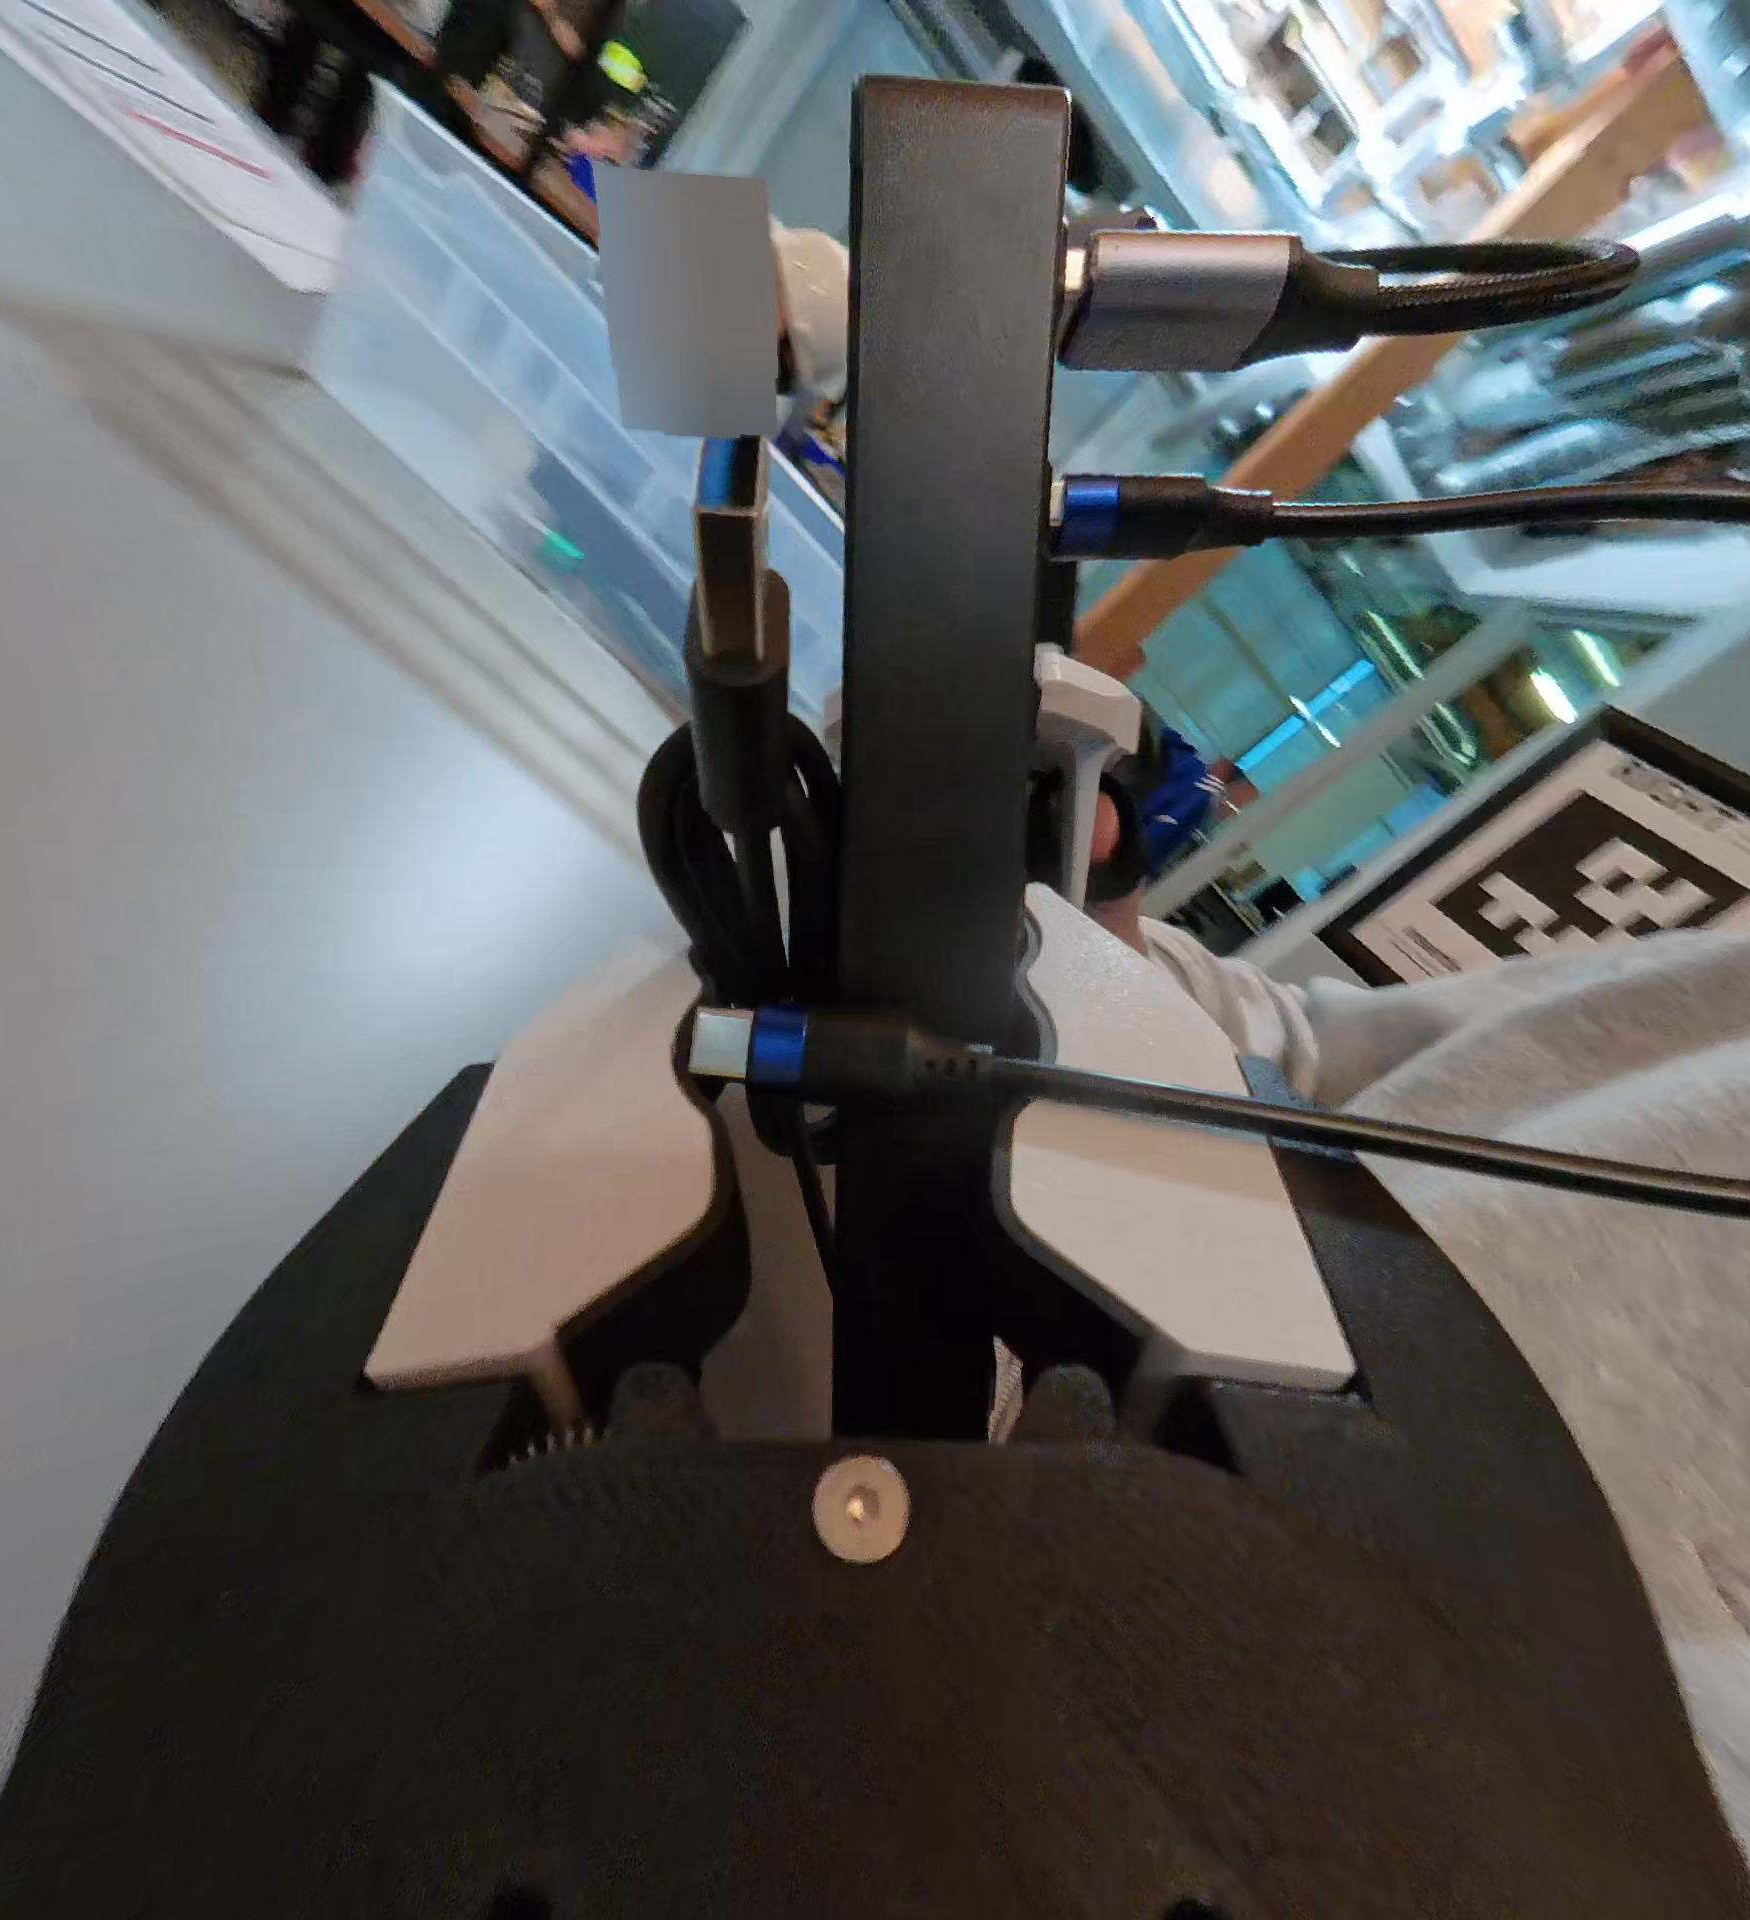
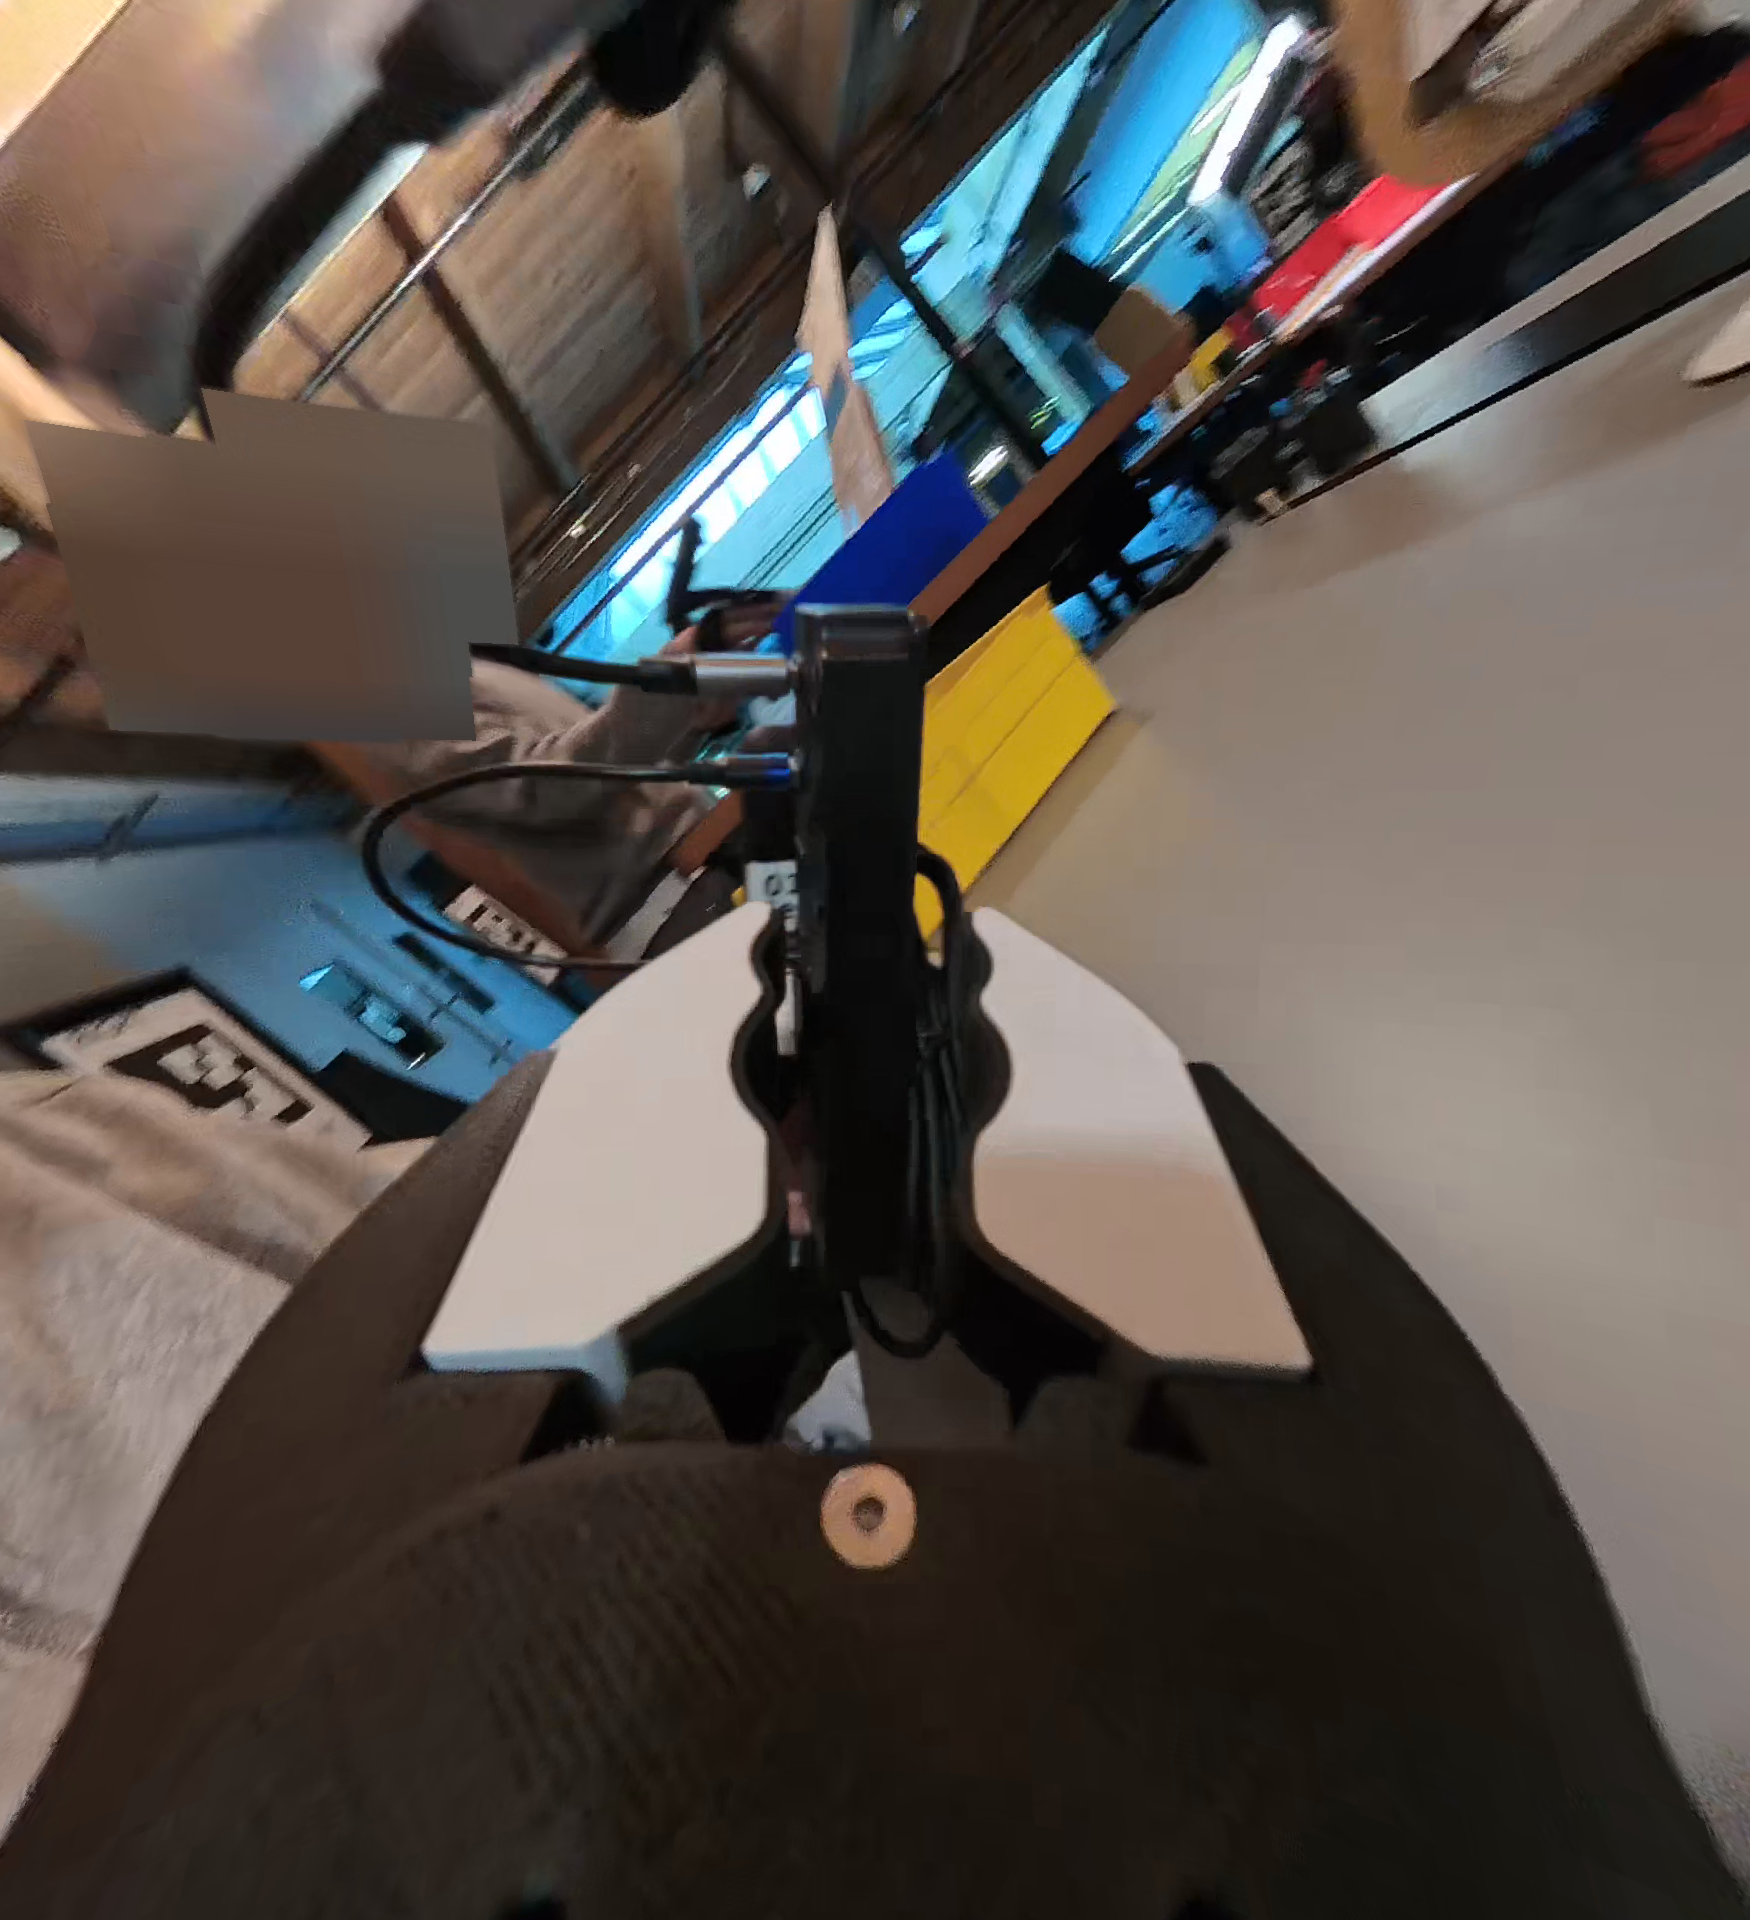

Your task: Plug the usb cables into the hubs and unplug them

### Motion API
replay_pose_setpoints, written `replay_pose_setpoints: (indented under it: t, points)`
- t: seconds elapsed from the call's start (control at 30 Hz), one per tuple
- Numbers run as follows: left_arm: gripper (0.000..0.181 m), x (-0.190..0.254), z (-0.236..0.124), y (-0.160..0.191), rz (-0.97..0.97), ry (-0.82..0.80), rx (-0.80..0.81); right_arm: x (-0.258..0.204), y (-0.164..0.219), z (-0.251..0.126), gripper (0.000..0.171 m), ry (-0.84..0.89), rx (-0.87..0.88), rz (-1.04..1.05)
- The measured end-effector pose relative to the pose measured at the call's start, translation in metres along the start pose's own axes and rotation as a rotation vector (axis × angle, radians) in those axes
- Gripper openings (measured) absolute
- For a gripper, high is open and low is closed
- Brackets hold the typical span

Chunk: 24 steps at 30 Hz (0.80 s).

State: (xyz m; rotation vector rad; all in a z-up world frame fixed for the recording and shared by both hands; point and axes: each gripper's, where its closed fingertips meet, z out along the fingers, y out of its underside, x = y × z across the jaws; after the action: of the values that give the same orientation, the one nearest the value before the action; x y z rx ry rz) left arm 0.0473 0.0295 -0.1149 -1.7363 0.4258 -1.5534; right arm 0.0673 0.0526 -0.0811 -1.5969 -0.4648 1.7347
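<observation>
In the left wrist view my left gripper (image 1: 912, 997) is shut on a black hub (image 1: 944, 520) that stands upright between its fingers. A grey metal plug (image 1: 1177, 301) and a blue-ringed plug (image 1: 1089, 516) sit in its right side. A second blue-ringed plug (image 1: 746, 1044) lies loose across the fingers. The hub's own coiled cable and USB plug (image 1: 736, 582) hang on its left. In the right wrist view my right gripper (image 2: 866, 966) is shut on a black hub (image 2: 866, 779) with a grey plug (image 2: 736, 677) and a blue-ringed plug (image 2: 762, 771) in its left side. I cannot tell whether this is the same hub.
A person's grey sleeve (image 1: 1577, 1143) (image 2: 71, 1299) is close beside each gripper. A black-and-white marker board (image 1: 1598, 894) (image 2: 196, 1070) stands behind it. The white table (image 1: 123, 831) (image 2: 1473, 935) lies to the outside. Clear bins (image 1: 497, 312) and yellow bins (image 2: 1006, 727) are farther back.
</observation>
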Motion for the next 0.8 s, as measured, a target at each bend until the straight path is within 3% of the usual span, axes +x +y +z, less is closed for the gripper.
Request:
replay_pose_setpoints:
  t: [0.17, 0.33, 0.43, 0.67, 0.8]
  points:
    - [0.052, -0.027, -0.012, -0.002, -0.036, -0.151, -0.015, 0.010, -0.008, -0.007, 0.030, 0.189, -0.013, -0.254]
    - [0.053, -0.026, -0.003, 0.015, -0.068, -0.142, -0.088, -0.006, 0.006, 0.004, 0.029, 0.318, -0.146, -0.785]
    - [0.053, -0.018, 0.005, 0.024, -0.058, -0.112, -0.131, -0.013, 0.006, 0.007, 0.031, 0.366, -0.142, -0.985]
    - [0.053, 0.003, 0.020, 0.044, -0.049, -0.045, -0.221, -0.019, 0.013, 0.010, 0.023, 0.390, -0.174, -1.221]
    - [0.052, 0.004, 0.023, 0.054, -0.067, -0.051, -0.275, -0.016, 0.015, 0.010, 0.008, 0.432, -0.203, -1.291]
